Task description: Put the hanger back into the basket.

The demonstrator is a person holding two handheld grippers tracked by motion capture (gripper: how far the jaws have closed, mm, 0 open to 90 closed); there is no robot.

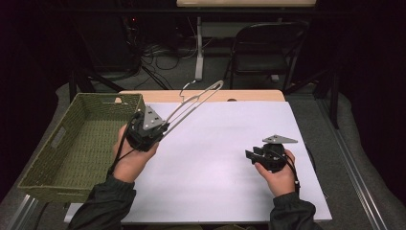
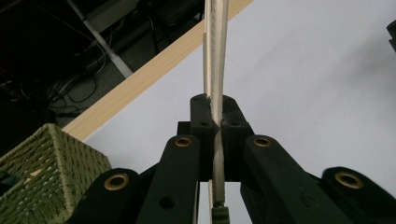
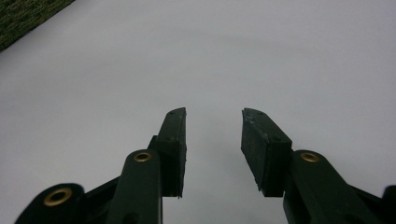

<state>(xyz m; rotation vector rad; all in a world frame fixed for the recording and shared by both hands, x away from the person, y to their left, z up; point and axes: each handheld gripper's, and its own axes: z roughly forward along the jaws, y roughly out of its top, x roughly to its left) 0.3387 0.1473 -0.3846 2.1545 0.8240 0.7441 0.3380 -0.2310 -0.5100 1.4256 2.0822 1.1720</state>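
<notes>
Above the woven green basket [image 1: 72, 143], the left gripper [image 1: 152, 125] clamps a slim pale hanger [image 1: 196, 99]; the right gripper [image 1: 252, 154] fingers gape.

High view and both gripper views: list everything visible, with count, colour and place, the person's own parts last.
hanger: one, pale, held above the table's left half, hook toward the far edge
basket: one, green woven, at the table's left edge
sheet: one, white, covering the table top
table: one, light wood, far edge showing beyond the sheet
chair: one, black, on the floor behind the table
cables: several, dark, on the floor behind the table
left gripper: black, shut on the hanger
right gripper: black, open, over the sheet at the right
sleeves: two, dark, at the bottom edge
</notes>
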